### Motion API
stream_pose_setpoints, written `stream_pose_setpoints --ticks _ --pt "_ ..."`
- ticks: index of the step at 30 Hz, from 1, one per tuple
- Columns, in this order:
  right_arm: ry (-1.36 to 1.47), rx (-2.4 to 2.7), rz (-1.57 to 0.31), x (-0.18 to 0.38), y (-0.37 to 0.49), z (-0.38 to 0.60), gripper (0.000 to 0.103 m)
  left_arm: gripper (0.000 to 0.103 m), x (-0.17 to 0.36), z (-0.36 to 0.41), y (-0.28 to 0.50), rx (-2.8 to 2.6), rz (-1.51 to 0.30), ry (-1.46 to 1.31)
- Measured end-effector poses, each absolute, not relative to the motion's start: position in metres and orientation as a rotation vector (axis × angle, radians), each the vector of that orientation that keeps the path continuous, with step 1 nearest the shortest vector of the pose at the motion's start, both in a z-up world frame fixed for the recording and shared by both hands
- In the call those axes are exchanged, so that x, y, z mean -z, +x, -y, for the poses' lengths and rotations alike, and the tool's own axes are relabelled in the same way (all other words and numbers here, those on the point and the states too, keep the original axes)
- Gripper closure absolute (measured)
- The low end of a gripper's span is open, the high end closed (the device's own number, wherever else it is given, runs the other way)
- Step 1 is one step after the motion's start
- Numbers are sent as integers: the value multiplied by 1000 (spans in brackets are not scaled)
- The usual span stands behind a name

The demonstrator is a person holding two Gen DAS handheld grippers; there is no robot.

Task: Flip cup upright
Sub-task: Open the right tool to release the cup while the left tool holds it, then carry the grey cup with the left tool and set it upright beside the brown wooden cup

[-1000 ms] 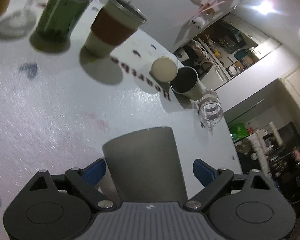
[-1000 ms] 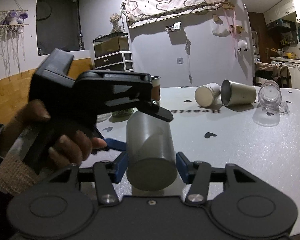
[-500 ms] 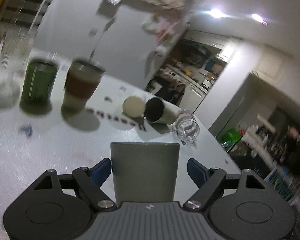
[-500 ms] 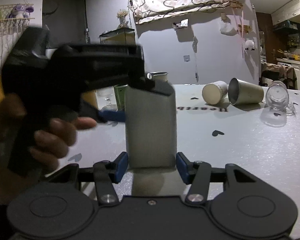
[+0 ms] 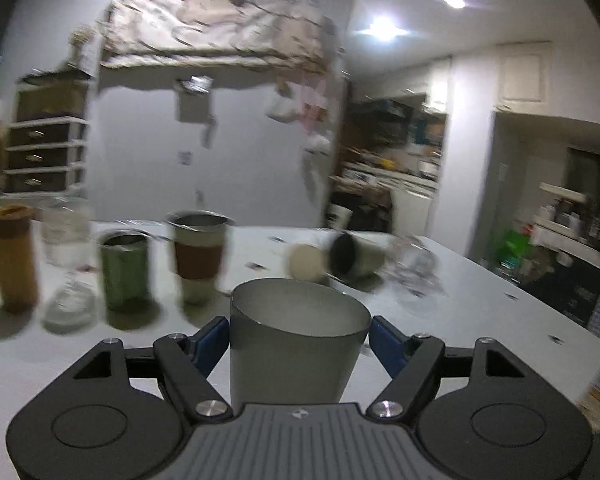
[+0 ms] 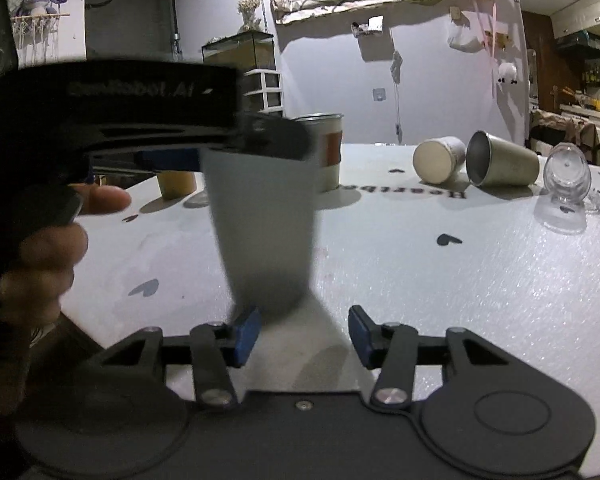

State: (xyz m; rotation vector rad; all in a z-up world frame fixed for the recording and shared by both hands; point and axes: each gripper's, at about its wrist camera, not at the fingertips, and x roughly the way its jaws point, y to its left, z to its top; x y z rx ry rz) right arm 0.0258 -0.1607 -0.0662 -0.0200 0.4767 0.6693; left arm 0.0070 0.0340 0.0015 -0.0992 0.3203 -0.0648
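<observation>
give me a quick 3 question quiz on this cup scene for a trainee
1. True or false: the grey cup has its mouth facing up.
2. Which tongs grip it? A) left tongs B) right tongs C) both
3. Fill in: the steel cup at the far end of the table lies on its ___.

Key: 1 true. 2 A; the right tongs stand open, apart from the cup. 3 side.
</observation>
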Motion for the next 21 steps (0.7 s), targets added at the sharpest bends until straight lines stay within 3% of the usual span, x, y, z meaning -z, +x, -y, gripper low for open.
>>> stream_pose_setpoints --ticks 14,21 --pt "-10 -660 -482 67 27 160 47 26 -19 -207 46 -475 -261 -207" --pt "-11 -662 -490 68 28 156 46 26 -18 -253 47 -565 -239 -256"
